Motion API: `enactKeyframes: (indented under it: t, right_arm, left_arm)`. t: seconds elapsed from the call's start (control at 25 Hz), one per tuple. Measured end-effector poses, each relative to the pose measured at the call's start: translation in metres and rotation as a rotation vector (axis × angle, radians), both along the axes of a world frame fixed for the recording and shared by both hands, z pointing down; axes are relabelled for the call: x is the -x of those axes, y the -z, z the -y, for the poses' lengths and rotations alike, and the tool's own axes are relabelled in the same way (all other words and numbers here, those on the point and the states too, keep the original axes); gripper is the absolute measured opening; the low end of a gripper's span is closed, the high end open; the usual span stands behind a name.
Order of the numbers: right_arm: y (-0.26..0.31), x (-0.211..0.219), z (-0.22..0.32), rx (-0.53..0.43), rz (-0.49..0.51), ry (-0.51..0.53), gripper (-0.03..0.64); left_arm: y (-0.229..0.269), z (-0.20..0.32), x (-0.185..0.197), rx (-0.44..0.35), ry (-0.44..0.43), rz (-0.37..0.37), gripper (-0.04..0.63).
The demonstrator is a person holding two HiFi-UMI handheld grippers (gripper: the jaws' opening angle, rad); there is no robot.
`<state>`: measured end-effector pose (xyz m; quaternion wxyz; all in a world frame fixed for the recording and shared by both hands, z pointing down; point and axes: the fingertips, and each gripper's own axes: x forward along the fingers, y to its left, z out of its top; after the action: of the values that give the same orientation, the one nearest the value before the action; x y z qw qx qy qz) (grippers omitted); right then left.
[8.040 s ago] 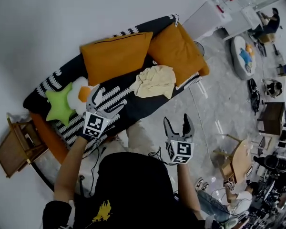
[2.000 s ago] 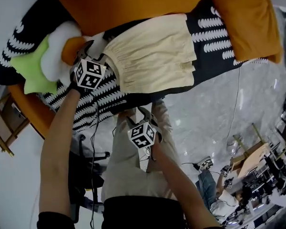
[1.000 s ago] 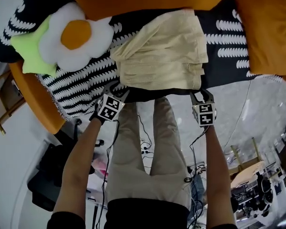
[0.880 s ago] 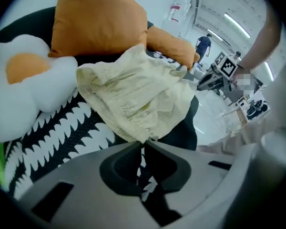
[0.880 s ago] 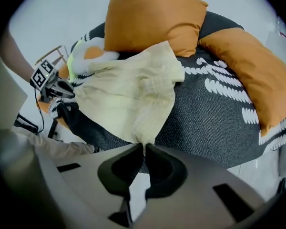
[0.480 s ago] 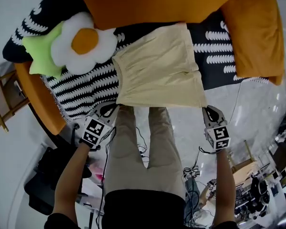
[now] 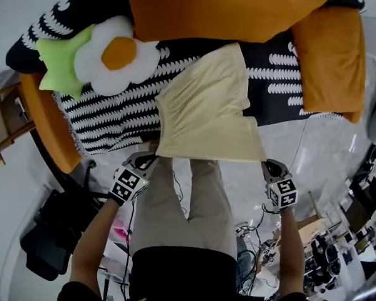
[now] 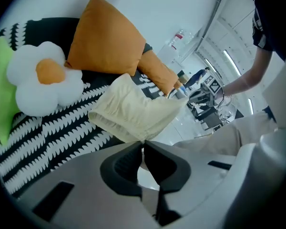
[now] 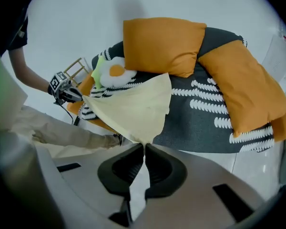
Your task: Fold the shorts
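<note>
the fold looks to be just starting: the shorts (image 7: 208,111) are held up by their near edge, one corner in each tool. the left hand-held gripper (image 7: 151,159) is closed tight on the left corner, the cloth bunching to a point right at its tips. the right hand-held gripper (image 7: 267,163) is clamped the same way on the right corner. the edge runs taut between them, out past the front of the sofa (image 7: 106,121) and above the person's legs. the far end of the shorts lies on the seat, just short of the orange cushion (image 7: 219,8). next, i'd judge, both corners need carrying forward together and level, over to that far end, then laying down square before letting go.
</note>
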<state>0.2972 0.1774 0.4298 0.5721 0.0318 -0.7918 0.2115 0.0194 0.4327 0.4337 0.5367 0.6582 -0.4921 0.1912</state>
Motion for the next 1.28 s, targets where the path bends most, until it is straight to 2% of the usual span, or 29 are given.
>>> enactKeyframes:
  t: [0.2,0.36,0.48,0.72,0.96,1.04,1.08,1.12,1.16,1.2,1.28]
  right_arm:
    - [-0.006,-0.004,0.017,0.011,-0.025,-0.045,0.028]
    - [-0.006,0.027,0.051,-0.013,0.000,-0.066,0.029]
    - [-0.009,0.069,0.086,-0.047,0.033,-0.050,0.029]
    - [-0.047,0.161,0.129,-0.109,0.072,0.013,0.029]
    - [-0.090,0.269,0.174,-0.160,0.077,0.025,0.029]
    - [-0.105,0.300,0.191,-0.213,0.068,0.007,0.029]
    - [-0.108,0.316,0.202,-0.277,0.075,-0.002,0.042]
    - [-0.109,0.333,0.210,-0.345,0.091,-0.010,0.155]
    - [-0.106,0.349,0.214,-0.394,0.112,-0.018,0.258]
    - [-0.100,0.362,0.214,-0.415,0.139,-0.031,0.295]
    - [-0.085,0.376,0.213,-0.428,0.201,-0.069,0.304]
  left_arm:
    - [-0.006,0.005,-0.012,0.003,0.017,-0.022,0.029]
    - [-0.007,0.020,-0.002,0.007,0.060,-0.021,0.029]
    - [-0.013,0.036,0.021,0.000,0.118,-0.012,0.030]
    - [-0.043,0.052,0.072,0.013,0.287,0.025,0.031]
    - [-0.060,0.071,0.131,0.014,0.322,0.124,0.029]
    - [-0.070,0.081,0.143,0.028,0.335,0.149,0.029]
    - [-0.076,0.087,0.151,0.030,0.345,0.170,0.031]
    - [-0.081,0.091,0.160,0.031,0.355,0.195,0.058]
    - [-0.087,0.094,0.169,0.037,0.363,0.218,0.210]
    - [-0.090,0.096,0.177,0.044,0.371,0.238,0.243]
    - [-0.091,0.103,0.187,0.054,0.388,0.275,0.235]
